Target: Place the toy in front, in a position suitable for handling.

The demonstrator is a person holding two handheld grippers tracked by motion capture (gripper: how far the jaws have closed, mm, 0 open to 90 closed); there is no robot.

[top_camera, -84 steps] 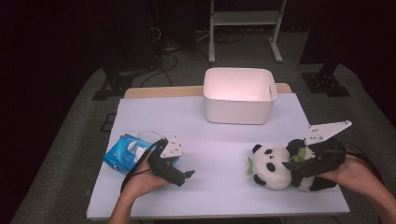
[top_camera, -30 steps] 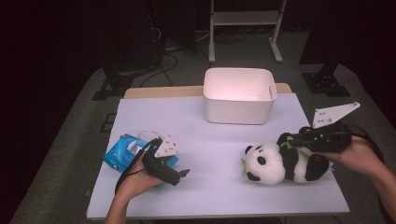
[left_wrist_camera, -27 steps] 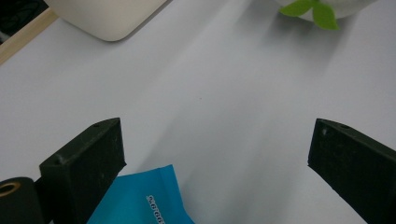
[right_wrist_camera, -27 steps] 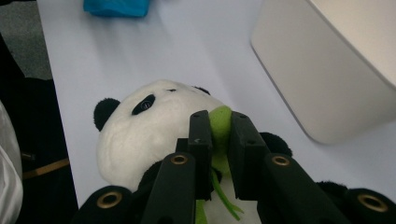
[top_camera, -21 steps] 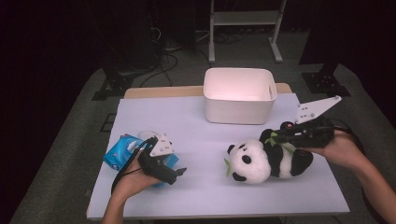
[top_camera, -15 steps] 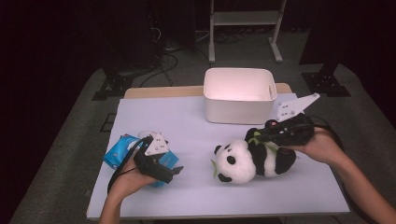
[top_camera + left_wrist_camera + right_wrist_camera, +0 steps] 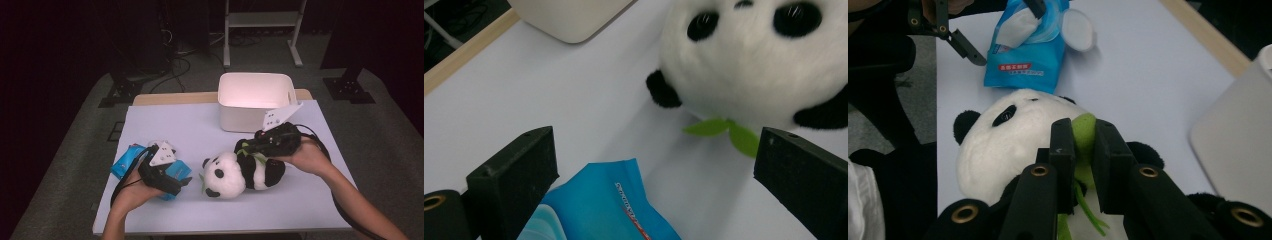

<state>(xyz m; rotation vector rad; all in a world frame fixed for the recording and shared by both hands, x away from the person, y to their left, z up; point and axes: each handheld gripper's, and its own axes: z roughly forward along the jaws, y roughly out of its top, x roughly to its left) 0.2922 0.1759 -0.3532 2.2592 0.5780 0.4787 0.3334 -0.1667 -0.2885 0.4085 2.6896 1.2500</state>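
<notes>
The table (image 7: 320, 200) holds one plush panda (image 7: 242, 172), one blue wipes pack (image 7: 131, 159) and one white bin (image 7: 255, 100); two grippers work there.

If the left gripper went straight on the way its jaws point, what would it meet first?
Most likely the plush panda's head, which lies straight ahead of the open left gripper; the blue wipes pack sits low between the jaws, though depth is uncertain.

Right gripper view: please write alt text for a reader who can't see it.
The right gripper is shut on a green leaf on a plush panda lying on a white table. Past the panda's head lies a blue wipes pack, with the left gripper over it; a white bin stands at right.
</notes>
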